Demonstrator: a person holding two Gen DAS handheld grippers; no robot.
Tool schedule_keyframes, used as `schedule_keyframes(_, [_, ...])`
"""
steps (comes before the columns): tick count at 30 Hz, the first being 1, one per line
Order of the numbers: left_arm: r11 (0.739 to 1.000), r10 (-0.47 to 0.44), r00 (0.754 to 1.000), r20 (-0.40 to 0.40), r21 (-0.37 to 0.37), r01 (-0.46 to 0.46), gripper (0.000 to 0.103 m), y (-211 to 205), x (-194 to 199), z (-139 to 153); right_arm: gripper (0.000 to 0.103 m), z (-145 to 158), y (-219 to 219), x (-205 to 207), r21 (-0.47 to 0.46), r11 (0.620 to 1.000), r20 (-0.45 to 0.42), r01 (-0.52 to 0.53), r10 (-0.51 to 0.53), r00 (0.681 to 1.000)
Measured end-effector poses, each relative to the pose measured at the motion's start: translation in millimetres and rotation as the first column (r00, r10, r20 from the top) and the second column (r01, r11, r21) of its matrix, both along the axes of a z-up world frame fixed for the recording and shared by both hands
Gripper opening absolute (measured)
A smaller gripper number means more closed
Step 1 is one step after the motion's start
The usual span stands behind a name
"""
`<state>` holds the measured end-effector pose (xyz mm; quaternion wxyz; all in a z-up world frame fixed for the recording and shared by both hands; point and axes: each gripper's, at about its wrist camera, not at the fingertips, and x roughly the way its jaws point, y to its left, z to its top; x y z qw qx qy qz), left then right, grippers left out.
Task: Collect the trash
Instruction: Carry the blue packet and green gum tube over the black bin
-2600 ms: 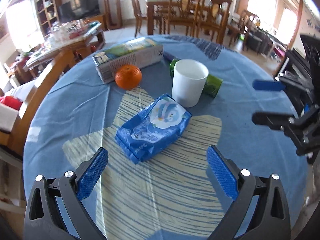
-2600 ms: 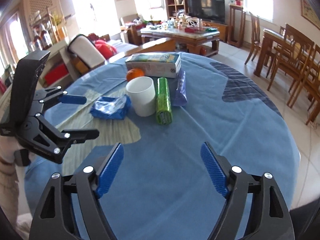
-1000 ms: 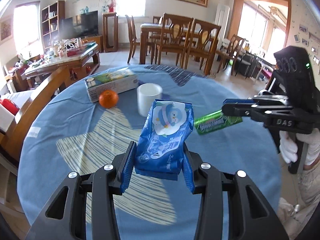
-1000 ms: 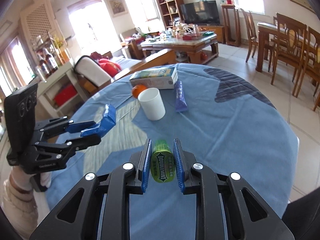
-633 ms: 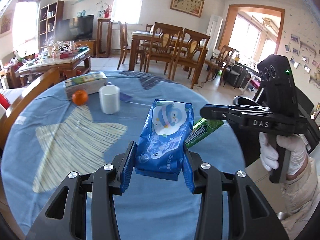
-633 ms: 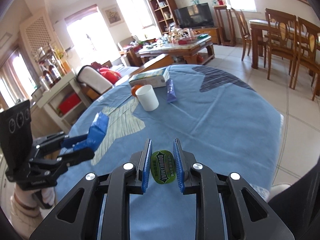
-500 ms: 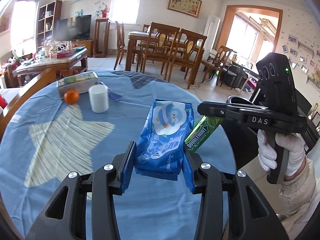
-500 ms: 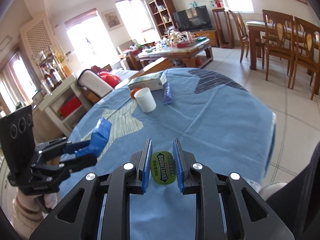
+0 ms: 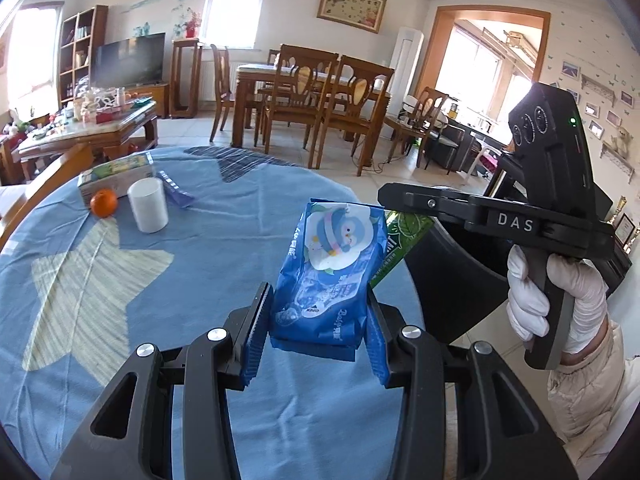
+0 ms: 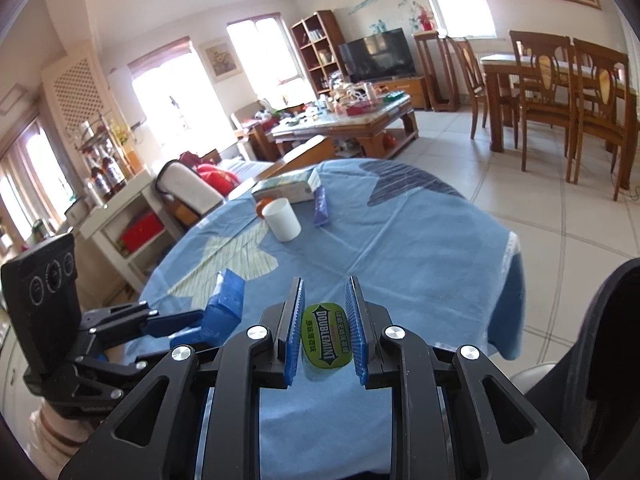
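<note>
The left gripper (image 9: 316, 328) is clamped on a crinkly blue plastic wipes packet (image 9: 328, 276), gripped low across its bottom end so the packet stands up between the pads. The right gripper (image 10: 324, 336) is clenched on a green Doublemint gum tube (image 10: 326, 340), held across its width. Both loads hang just past the near edge of the round worktop with the blue star-patterned cloth (image 9: 240, 216), beside a dark, curved-walled container (image 9: 448, 280) that looks like the bin, though its mouth is not in view.

The step in hand seems to be carrying both pieces to that container. To do it well, each load should sit squarely over the opening before either grip lets go; the packet is tall and floppy, so it may tip as it drops. Releasing one hand at a time would keep the two grippers, now close together, from knocking.

A white paper cup (image 9: 147, 210), an orange (image 9: 104, 203), a purple wrapper (image 9: 176, 194) and a green-topped box (image 9: 116, 174) remain on the far side of the worktop.
</note>
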<state>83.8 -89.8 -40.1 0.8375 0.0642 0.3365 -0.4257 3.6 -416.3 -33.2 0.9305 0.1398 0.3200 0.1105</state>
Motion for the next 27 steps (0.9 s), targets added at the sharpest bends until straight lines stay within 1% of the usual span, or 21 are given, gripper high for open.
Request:
schedule_keyframes(8, [0.998,-0.068,0.998,0.014,-0.001,0.068,0.042,-41,-14,4,0.022,7,-45,-34,-0.003,0.996,0.022,0.086,-0.086,0.996])
schedule_keyframes(12, [0.994,-0.108,0.994,0.022,0.001,0.108,0.042,-65,-20,6,0.022,9,-75,-57,0.007,0.989,0.035,0.147,-0.147,0.989])
schedule_keyframes(15, [0.990,-0.141,0.989,0.045,0.017,0.141,0.042,-88,-27,7,0.022,9,-99,-75,0.014,0.981,0.040,0.195,-0.196,0.980])
schedule_keyframes(22, [0.971,-0.236,0.969,0.076,0.051,0.233,0.042,-144,-47,7,0.022,3,-151,-114,0.014,0.953,0.042,0.304,-0.304,0.952])
schedule_keyframes(27, [0.950,-0.310,0.947,0.080,0.063,0.306,0.042,-182,-62,3,0.022,-8,-186,-143,0.023,0.925,0.030,0.380,-0.380,0.924])
